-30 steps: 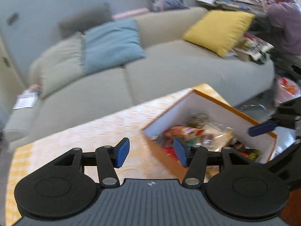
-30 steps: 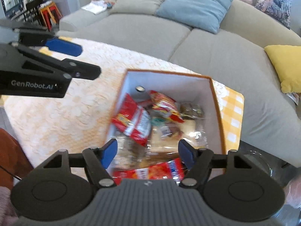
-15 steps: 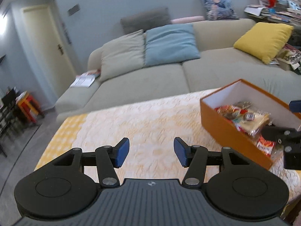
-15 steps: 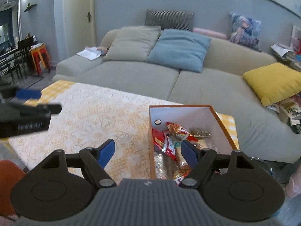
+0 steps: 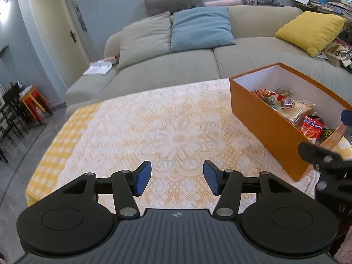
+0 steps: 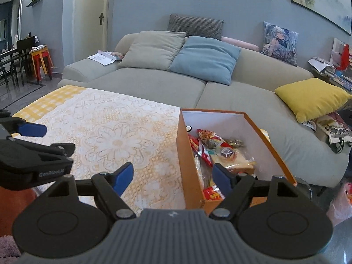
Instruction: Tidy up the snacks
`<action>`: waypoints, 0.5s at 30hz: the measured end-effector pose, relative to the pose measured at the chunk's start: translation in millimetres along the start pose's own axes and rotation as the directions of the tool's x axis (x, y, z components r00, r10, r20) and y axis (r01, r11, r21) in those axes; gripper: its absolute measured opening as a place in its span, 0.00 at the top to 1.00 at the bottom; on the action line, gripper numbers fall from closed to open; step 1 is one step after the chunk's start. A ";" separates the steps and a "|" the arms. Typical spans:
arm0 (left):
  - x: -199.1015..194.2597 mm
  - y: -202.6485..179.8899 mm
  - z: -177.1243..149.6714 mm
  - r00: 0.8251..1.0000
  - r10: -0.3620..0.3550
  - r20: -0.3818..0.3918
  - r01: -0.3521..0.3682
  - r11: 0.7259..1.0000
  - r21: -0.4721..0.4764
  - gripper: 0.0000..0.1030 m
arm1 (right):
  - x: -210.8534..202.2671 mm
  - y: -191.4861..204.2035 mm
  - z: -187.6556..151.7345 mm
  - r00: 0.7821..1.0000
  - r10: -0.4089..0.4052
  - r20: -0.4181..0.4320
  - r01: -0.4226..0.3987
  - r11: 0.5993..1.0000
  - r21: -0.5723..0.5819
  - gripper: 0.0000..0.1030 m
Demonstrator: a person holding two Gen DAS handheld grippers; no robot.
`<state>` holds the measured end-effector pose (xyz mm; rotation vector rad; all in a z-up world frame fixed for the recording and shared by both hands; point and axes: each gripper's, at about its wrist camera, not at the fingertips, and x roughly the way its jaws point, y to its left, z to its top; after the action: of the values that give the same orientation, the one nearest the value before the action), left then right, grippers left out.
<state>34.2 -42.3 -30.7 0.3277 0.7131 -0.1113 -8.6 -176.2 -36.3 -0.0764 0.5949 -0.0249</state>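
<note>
Looking along the left gripper (image 5: 177, 180) from its own wrist camera: blue pads (image 5: 143, 177) standing well apart, gripping nothing, hovering over bare lace tablecloth (image 5: 154, 127). Sitting to the right on that cloth: orange box (image 5: 261, 123), open-topped, white inside, holding the snacks (image 5: 292, 110) — red packets, a clear-wrapped pale slab, some small wrapped pieces; labels too small to read. Showing at the right edge, partly cut off: right gripper (image 5: 330, 154), black fingers reaching near the box's closest corner, possibly just beside it, hard telling through the fisheye bend. Lying beyond the table: grey sofa (image 5: 176, 66) carrying a blue cushion (image 5: 200, 28) and a yellow cushion (image 5: 312, 30).

Switching to the right wrist camera: right gripper (image 6: 172, 175) with jaws spread wide, clamping nothing. Straddling the near left wall of the orange box (image 6: 187, 167) in the picture — left pad over the tablecloth (image 6: 110, 132), right pad over the snacks (image 6: 217, 151) inside; not touching either as far as visible. Snacks piled along the box's left half, red packets (image 6: 199, 147) leaning against the left wall. Poking in from the left edge: left gripper (image 6: 33, 140), one blue pad and black linkage in sight, hanging above the cloth, well apart from the box. Sofa (image 6: 154, 85) behind.
</note>
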 end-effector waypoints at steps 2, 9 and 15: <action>-1.3 0.6 -2.1 1.000 -0.004 -0.002 0.004 1.000 -0.002 0.37 | 0.7 3.4 -5.2 1.000 -0.012 -0.008 0.012 1.000 -0.011 0.25; 11.1 -1.4 -8.3 0.998 -0.011 -0.060 0.011 1.000 -0.008 0.37 | 12.5 5.4 -16.2 0.997 -0.023 -0.071 0.022 1.000 -0.010 0.25; 13.2 -1.8 -10.6 0.997 -0.017 -0.072 0.017 1.000 -0.005 0.37 | 19.4 1.3 -20.2 0.994 -0.022 -0.103 0.025 0.999 0.029 0.25</action>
<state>37.1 -40.4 -47.4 0.3226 0.7878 -0.1142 -3.8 -177.1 -63.9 -0.0529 0.6962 -0.0614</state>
